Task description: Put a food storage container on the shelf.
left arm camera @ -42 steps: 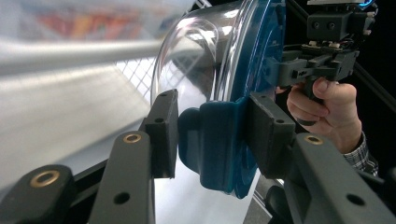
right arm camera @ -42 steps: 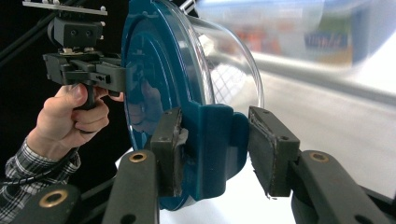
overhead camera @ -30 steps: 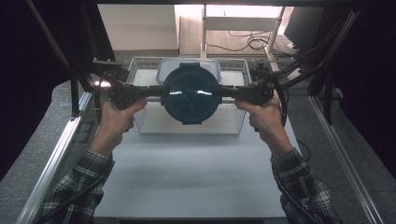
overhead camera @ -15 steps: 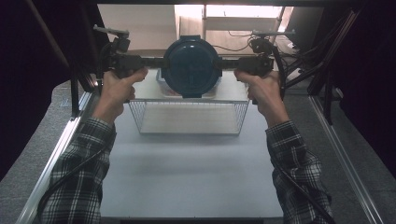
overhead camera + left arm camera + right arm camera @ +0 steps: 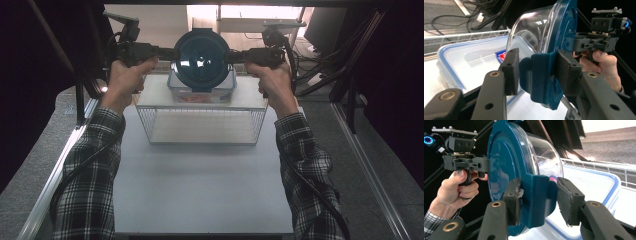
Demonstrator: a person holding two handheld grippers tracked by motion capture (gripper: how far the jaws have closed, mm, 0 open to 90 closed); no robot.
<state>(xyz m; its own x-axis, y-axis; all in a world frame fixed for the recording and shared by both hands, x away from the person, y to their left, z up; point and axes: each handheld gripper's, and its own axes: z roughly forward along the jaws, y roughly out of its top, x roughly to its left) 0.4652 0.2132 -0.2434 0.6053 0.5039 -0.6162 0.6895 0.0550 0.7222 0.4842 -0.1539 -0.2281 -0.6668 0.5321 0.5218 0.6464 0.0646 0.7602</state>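
Bowl [image 5: 201, 59], clamped by its lid tabs in my left gripper [image 5: 167, 52] and right gripper [image 5: 234, 56], has risen from centre frame toward the top, clear of the wire basket [image 5: 202, 124].

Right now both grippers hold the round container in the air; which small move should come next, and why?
Probably keep carrying the round container level. The left gripper and right gripper each pinch one lid tab, and it hangs above the clear box in the wire basket, so a tilt might loosen the hold.
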